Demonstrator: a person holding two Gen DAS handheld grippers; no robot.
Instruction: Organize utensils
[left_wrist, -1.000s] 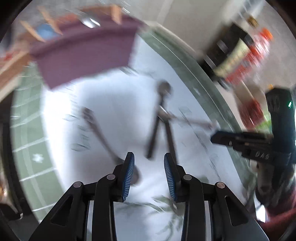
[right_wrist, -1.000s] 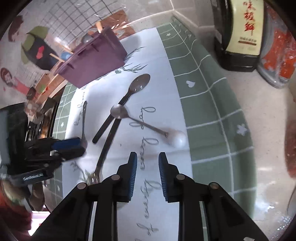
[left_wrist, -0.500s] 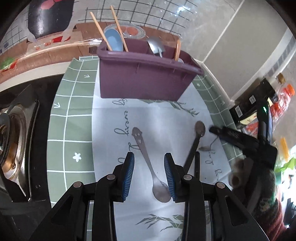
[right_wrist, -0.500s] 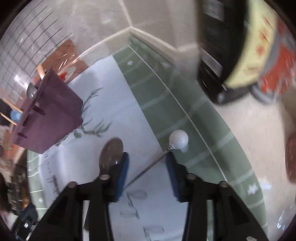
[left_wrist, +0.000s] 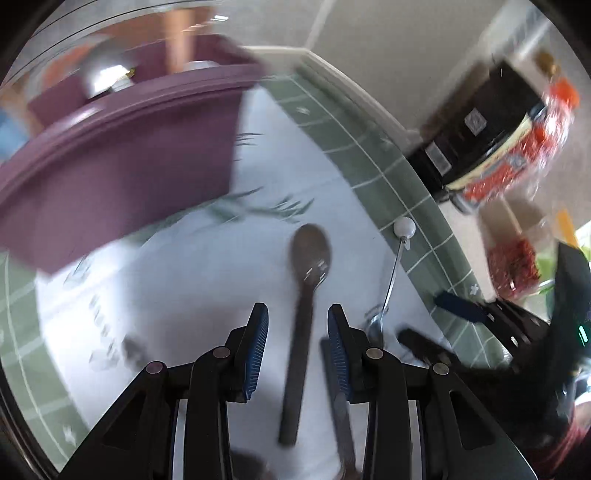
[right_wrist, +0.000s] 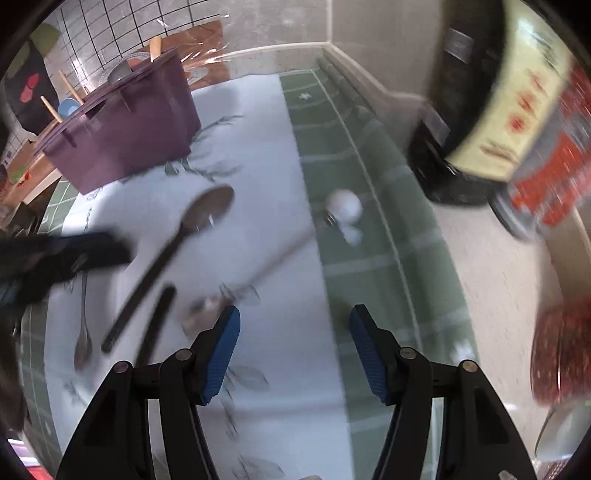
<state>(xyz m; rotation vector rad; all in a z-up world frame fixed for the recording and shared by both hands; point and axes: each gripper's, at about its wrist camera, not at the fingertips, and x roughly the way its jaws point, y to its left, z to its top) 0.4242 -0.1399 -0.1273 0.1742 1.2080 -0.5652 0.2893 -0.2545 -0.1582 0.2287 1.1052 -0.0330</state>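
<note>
A dark spoon (left_wrist: 304, 295) lies on the white mat, its handle running between the fingers of my open left gripper (left_wrist: 297, 325); it also shows in the right wrist view (right_wrist: 177, 243). A thin metal stirrer with a white ball end (left_wrist: 403, 228) lies to its right, the ball (right_wrist: 345, 208) on the green mat border. My right gripper (right_wrist: 293, 332) is wide open and empty above the mat edge, behind the stirrer. The purple utensil holder (right_wrist: 125, 133) stands at the back left with utensils in it. Another dark handle (right_wrist: 155, 321) and a small spoon (right_wrist: 83, 325) lie at the left.
A dark bottle (right_wrist: 465, 110) and red-labelled packages (right_wrist: 546, 173) stand on the counter at the right. The tiled wall runs behind the holder. The green-checked mat (right_wrist: 373, 258) borders the white centre.
My left gripper has swung right and lower, over the dark spoon's handle. My right gripper has opened wide and pulled back from the stirrer.
</note>
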